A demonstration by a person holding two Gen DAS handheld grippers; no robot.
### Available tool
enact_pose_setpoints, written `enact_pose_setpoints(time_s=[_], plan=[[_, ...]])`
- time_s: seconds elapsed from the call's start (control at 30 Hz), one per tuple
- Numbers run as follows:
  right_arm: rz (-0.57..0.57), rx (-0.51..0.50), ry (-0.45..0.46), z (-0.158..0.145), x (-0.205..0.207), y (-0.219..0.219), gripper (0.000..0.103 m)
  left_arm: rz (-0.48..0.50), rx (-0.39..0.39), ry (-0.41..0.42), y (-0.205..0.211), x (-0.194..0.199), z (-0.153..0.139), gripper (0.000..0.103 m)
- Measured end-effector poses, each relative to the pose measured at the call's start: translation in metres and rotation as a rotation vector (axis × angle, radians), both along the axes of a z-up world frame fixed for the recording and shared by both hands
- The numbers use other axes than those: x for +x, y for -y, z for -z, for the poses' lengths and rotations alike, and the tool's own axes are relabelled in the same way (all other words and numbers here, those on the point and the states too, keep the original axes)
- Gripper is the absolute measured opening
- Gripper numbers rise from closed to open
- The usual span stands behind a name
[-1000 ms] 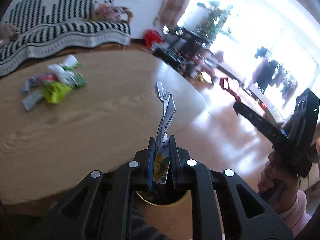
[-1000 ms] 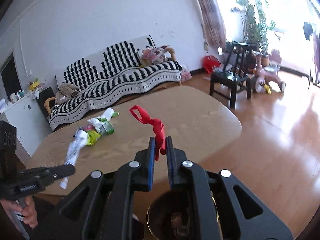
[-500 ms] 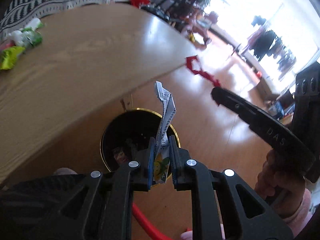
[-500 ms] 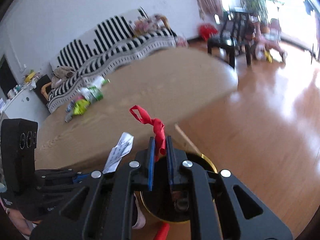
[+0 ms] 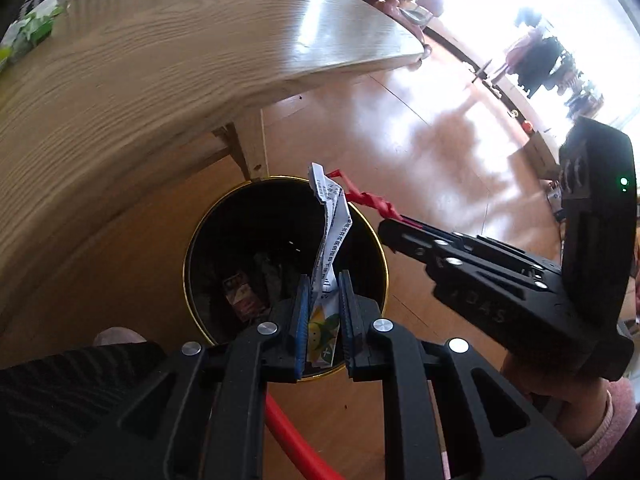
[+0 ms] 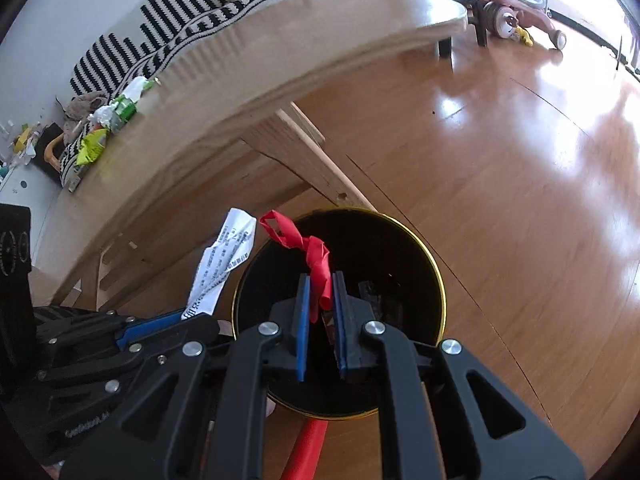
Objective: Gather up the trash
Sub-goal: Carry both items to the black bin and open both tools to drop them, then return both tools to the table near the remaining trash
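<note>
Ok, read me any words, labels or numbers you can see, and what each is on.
"ADAS", roughly: faint raised letters on the right gripper's side.
White paper wrapper in the left gripper: printed lines, too small to read.
Left gripper's body, right wrist view: pale lettering, blurred.
Packet in the trash bin: label unreadable.
Red strip in the right gripper: no text.

A crumpled white paper wrapper [image 5: 330, 236] with printed text and a yellow end stands upright over the black bin [image 5: 192, 264] with a gold rim. A twisted red strip [image 6: 316, 258] stands upright over this bin too. More wrappers [image 6: 102, 128] lie on the counter [image 5: 160, 60].
</note>
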State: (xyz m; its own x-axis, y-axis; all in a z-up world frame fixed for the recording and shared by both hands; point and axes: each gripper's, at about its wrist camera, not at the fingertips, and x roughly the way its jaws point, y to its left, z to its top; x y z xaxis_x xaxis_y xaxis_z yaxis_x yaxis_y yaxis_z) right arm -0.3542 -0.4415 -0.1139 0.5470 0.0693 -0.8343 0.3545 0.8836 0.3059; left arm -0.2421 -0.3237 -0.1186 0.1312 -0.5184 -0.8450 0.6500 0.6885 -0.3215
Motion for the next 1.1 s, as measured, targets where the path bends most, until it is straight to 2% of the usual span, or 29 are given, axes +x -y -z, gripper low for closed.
enact_pose_setpoints(time_s=[0.23, 0.4, 0.43, 0.47, 0.5, 0.53, 0.63, 0.7, 0.77, 0.87, 0.93, 1.03, 1.1], plan=[[0.002, -0.008, 0.003, -0.003, -0.002, 0.004, 0.011, 0.000, 0.002, -0.004, 0.000, 0.001, 0.001, 0.014], [0.025, 0.051, 0.016, -0.006, -0.002, 0.015, 0.013, -0.014, 0.009, -0.027, -0.001, 0.008, 0.004, 0.016], [0.053, 0.084, -0.001, -0.006, -0.003, 0.023, 0.020, -0.040, 0.026, -0.032, -0.003, 0.009, 0.005, 0.033], [0.076, 0.102, -0.005, -0.006, -0.005, 0.029, 0.060, -0.062, 0.024, -0.036, -0.005, 0.011, 0.005, 0.051], [0.113, 0.129, 0.002, -0.007, -0.008, 0.036, 0.095, -0.099, 0.005, -0.028, -0.009, 0.012, 0.002, 0.090], [0.158, 0.151, 0.026, -0.009, -0.014, 0.045, 0.095, -0.147, -0.037, 0.002, -0.017, 0.012, -0.005, 0.096], [0.204, 0.143, 0.052, -0.017, -0.022, 0.059, 0.097, -0.175, -0.095, 0.038, -0.033, 0.012, -0.023, 0.096], [0.233, 0.098, 0.082, -0.025, -0.027, 0.065, 0.097, -0.184, -0.118, 0.062, -0.043, 0.010, -0.037, 0.096], [0.257, 0.036, 0.101, -0.032, -0.028, 0.067, 0.097, -0.178, -0.143, 0.123, -0.056, 0.010, -0.060, 0.097], [0.231, -0.087, 0.104, -0.040, -0.016, 0.060, 0.097, -0.211, -0.081, 0.271, -0.083, 0.023, -0.101, 0.097], [0.166, -0.146, 0.081, -0.043, 0.006, 0.046, 0.097, -0.292, -0.057, 0.347, -0.117, 0.041, -0.127, 0.097], [0.091, -0.194, 0.097, -0.054, 0.037, 0.021, 0.097, -0.435, -0.009, 0.411, -0.173, 0.070, -0.149, 0.096], [0.037, -0.211, 0.127, -0.065, 0.058, 0.002, 0.097, -0.532, 0.038, 0.425, -0.214, 0.092, -0.148, 0.097]])
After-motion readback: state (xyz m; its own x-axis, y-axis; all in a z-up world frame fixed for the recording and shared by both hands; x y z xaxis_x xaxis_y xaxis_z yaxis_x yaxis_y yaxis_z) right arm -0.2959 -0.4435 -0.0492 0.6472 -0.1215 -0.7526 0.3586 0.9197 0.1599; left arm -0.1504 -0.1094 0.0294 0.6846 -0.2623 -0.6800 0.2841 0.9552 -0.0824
